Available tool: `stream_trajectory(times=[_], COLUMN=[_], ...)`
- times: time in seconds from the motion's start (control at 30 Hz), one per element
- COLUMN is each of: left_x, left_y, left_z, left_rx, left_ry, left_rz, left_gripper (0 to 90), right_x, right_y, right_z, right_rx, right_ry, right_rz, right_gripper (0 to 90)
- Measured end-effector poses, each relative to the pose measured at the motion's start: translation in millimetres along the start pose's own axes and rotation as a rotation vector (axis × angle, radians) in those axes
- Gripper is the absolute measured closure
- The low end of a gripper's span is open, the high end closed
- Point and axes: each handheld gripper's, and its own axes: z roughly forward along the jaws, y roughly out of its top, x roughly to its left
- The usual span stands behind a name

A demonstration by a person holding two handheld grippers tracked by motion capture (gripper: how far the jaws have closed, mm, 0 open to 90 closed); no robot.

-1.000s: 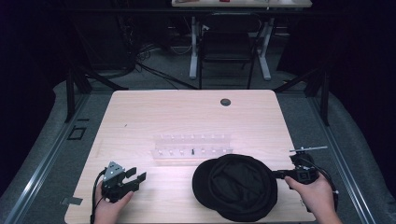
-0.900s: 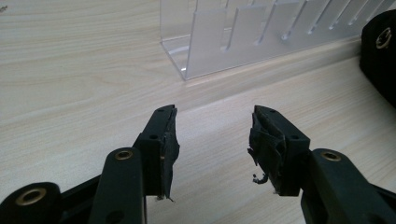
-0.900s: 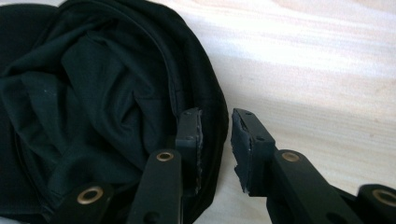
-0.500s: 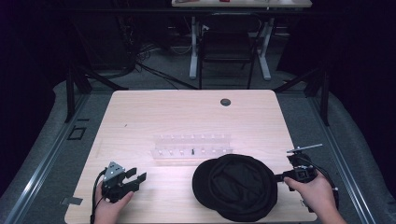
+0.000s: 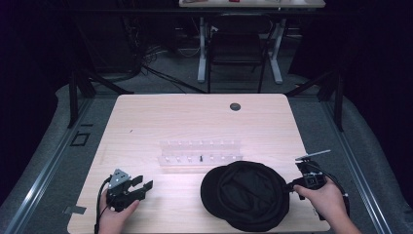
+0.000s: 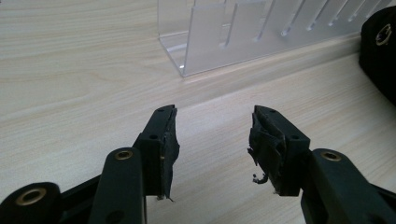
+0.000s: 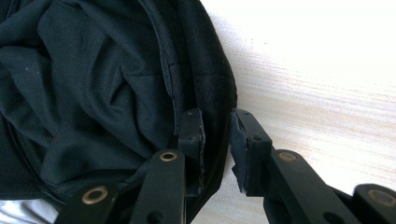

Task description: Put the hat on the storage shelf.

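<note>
**Cap's Rim Caught by the Right Tool, Left Tool Well Off**

High view. Found the black cap [image 5: 246, 195] lying open side up on the table [image 5: 170, 117], directly ahead of the right gripper [image 5: 290, 185] and touching its tips. Found the left gripper [image 5: 142, 182] well apart from the cap, which lay ahead of its jaws and off toward the side where the right gripper worked. Placed the clear acrylic rack [image 5: 200, 151] beyond the cap, its long axis running across the line of both tools.

Left gripper view. Showed the left gripper [image 6: 212, 135] spread wide over bare wood, holding nothing. Put the rack [image 6: 243, 32] ahead of the jaws, and an edge of the cap [image 6: 380, 51] far off to the right-hand jaw's side.

Right gripper view. Showed the right gripper [image 7: 217, 140] drawn narrow astride the cap's rim [image 7: 210, 70], one jaw inside the crown and the other outside against the table side. Saw fabric filling the gap between the pads, so judged a pinch on the rim, though could not tell how firm. Saw the crumpled lining of the cap [image 7: 93, 84] spreading ahead and toward the inner jaw's side.

Judged the right hand plainly the nearer, and any lift or drag of the cap likely to turn on that rim hold.
</note>
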Motion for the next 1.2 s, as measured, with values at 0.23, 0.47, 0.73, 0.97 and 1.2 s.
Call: stream_trajectory(times=[0.23,0.47,0.73,0.97,1.2], left_x=[-0.1,0.2,0.6,1.1,0.8], left_y=[-0.2,0.0,-0.4,-0.5,-0.9], left_z=[0.5,0.4,0.9,1.0,1.9], left_rx=[0.002,0.003,0.009,0.012,0.010], left_ry=[0.002,0.001,0.003,0.004,0.006], left_rz=[0.000,-0.003,-0.006,-0.007,-0.009], left_gripper=[50.7,50.7,50.7,50.7,50.7], right_x=[0.2,0.8,0.8,2.7,3.1], right_y=[2.2,3.0,5.2,6.0,5.9], right_z=[3.8,5.7,1.5,-7.8,-20.2], right_rx=[0.031,0.032,0.064,0.050,0.016], right_ry=[0.010,0.020,0.037,0.067,0.154], right_rz=[-0.012,0.012,-0.004,0.005,0.030], right_gripper=[77.7,81.8,87.4,88.2,88.5])
